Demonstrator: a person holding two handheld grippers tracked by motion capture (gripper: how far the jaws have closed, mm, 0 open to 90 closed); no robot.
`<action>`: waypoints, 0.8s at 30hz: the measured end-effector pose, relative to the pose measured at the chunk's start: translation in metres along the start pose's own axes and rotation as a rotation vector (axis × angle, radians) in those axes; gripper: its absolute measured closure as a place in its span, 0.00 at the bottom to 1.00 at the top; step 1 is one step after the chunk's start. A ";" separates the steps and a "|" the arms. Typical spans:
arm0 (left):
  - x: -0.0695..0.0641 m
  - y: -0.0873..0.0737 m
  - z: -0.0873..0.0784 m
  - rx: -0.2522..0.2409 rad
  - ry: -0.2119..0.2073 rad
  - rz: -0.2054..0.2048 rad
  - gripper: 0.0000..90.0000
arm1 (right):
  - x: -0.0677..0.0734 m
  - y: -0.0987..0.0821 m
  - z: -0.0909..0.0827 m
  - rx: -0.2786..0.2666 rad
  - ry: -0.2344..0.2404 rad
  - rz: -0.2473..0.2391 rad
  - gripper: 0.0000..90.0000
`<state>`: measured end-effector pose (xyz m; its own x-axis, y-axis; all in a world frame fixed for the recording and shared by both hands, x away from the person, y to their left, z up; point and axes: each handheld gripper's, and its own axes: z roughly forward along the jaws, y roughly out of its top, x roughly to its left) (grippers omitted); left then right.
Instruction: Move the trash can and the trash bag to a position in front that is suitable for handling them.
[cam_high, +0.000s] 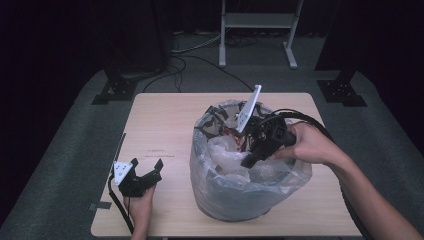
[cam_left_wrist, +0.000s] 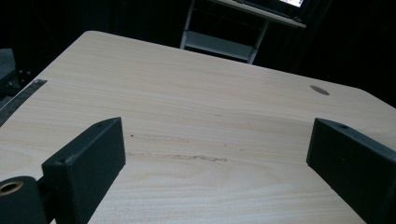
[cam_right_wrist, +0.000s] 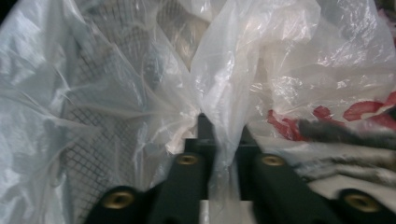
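A black mesh bin (cam_high: 250, 192) lined with a clear plastic bag (cam_high: 227, 150) stands on the right half of the wooden table (cam_high: 165, 130). My right gripper (cam_high: 250, 159) reaches down into the bin's mouth, shut on a pinched fold of the plastic bag (cam_right_wrist: 223, 116). The mesh wall (cam_right_wrist: 100, 140) shows through the film, and crumpled white and red trash (cam_right_wrist: 355, 112) lies inside. My left gripper (cam_high: 146, 167) rests low over the table's front left, open, with bare wood (cam_left_wrist: 215, 140) between its two black fingers (cam_left_wrist: 88, 158).
A strip of dark tape (cam_left_wrist: 21, 95) lies at the table's left edge. Cables (cam_high: 190, 60) run across the grey floor behind the table, near a white stand (cam_high: 257, 22) and black stand feet (cam_high: 342, 90).
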<state>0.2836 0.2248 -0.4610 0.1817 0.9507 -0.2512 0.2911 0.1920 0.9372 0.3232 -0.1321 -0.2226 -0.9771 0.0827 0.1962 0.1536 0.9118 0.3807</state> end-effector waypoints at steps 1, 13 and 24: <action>0.000 0.000 0.000 -0.001 0.001 0.001 0.04 | 0.000 0.000 -0.002 -0.019 -0.010 0.006 0.78; 0.000 -0.001 0.001 0.001 0.000 0.003 0.04 | 0.002 0.009 -0.018 -0.174 -0.034 -0.038 0.64; 0.000 -0.001 0.001 0.001 0.001 0.005 0.04 | 0.005 0.006 0.005 -0.001 -0.017 -0.081 0.96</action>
<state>0.2842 0.2239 -0.4623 0.1822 0.9518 -0.2467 0.2913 0.1874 0.9381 0.3182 -0.1243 -0.2233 -0.9887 0.0159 0.1491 0.0743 0.9156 0.3951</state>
